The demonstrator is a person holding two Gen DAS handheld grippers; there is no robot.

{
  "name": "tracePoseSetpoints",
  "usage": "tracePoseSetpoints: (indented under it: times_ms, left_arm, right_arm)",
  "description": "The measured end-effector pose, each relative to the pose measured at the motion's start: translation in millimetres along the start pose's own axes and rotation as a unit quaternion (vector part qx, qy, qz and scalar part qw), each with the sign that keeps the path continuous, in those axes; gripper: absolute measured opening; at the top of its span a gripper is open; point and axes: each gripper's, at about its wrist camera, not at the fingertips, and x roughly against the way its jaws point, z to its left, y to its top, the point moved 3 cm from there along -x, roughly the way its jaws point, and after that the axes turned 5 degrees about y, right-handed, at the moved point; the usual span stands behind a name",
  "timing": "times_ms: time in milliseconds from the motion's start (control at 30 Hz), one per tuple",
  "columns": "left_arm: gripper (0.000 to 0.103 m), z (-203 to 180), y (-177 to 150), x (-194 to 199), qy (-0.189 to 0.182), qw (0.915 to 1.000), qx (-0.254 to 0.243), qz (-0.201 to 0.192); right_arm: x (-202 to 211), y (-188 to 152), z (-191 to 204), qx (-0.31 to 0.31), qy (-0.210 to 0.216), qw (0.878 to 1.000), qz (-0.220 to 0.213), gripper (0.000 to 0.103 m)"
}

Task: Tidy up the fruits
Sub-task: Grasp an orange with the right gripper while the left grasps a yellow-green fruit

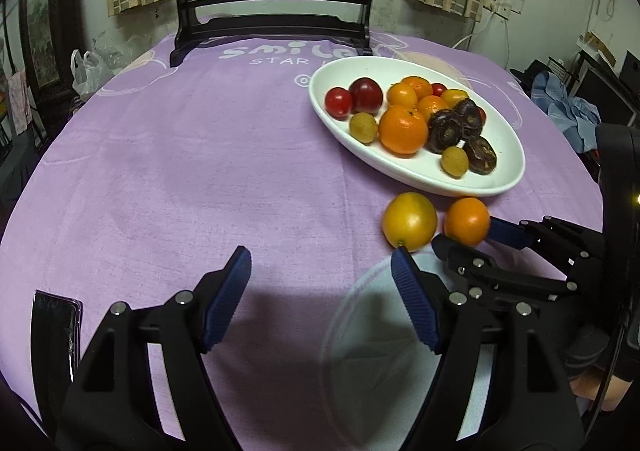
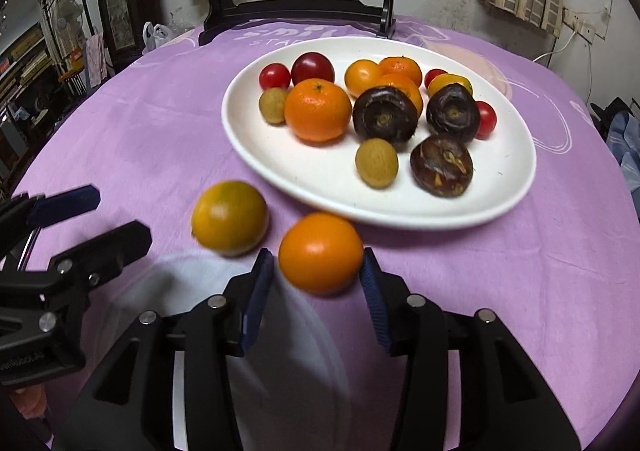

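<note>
A white oval plate [image 1: 504, 179] [image 2: 320, 187] holds several fruits: oranges, red tomatoes, small tan longans and dark water chestnuts. Two fruits lie on the purple cloth in front of it: a yellow-orange citrus [image 1: 409, 221] [image 2: 230, 217] and a small orange [image 1: 467, 221] [image 2: 320, 253]. My right gripper [image 2: 318, 271] [image 1: 470, 237] has its blue pads on either side of the small orange, closed against it. My left gripper [image 1: 322, 267] [image 2: 108, 219] is open and empty, low over the cloth, just left of the yellow-orange citrus.
A dark wooden stand [image 1: 272, 23] with a round painted screen stands at the table's far edge. A dark phone [image 1: 54, 327] lies at the near left. A clear round plate [image 1: 400, 351] [image 2: 224, 351] lies on the cloth under the grippers. Clutter surrounds the table.
</note>
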Motion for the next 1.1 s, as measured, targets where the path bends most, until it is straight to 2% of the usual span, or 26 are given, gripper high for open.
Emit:
tracePoseSetpoints:
  times_ms: [100,167,267,533,800,1100]
  left_arm:
    - [0.074,1.5,0.2,-2.1,-0.001,1.0000,0.003,0.004]
    - [0.074,0.5,-0.1,-2.8,-0.003,1.0000,0.002,0.005]
    - [0.074,-1.6,-1.0,-3.6,-0.005,1.0000,-0.002,0.004]
    - [0.074,-13.6,-5.8,-3.6,-0.014,0.9997,-0.019,0.005]
    - [0.074,-32.6,-9.6,-8.3,0.001,0.9991,-0.041,0.013]
    - [0.074,-58.7,1.3,-29.6,0.013,0.9980,-0.055,0.030]
  right_arm:
    - [-2.8,3.2,-2.9,-0.011,0.004,1.000,-0.005,0.046]
    - [-2.3,3.9,-5.1,-0.017,0.003,1.000,-0.008,0.041]
    - [2.2,2.0,-7.0,-0.023,0.007,1.000,-0.005,0.040]
    - [30.1,-22.7,-15.9,-0.024,-0.001,1.000,-0.003,0.040]
    - [53.1,-47.1,-37.3,-0.043,0.001,0.999,-0.014,0.040]
    - [65.9,-49.1,-43.1,-0.047,0.022,0.998,-0.031,0.040]
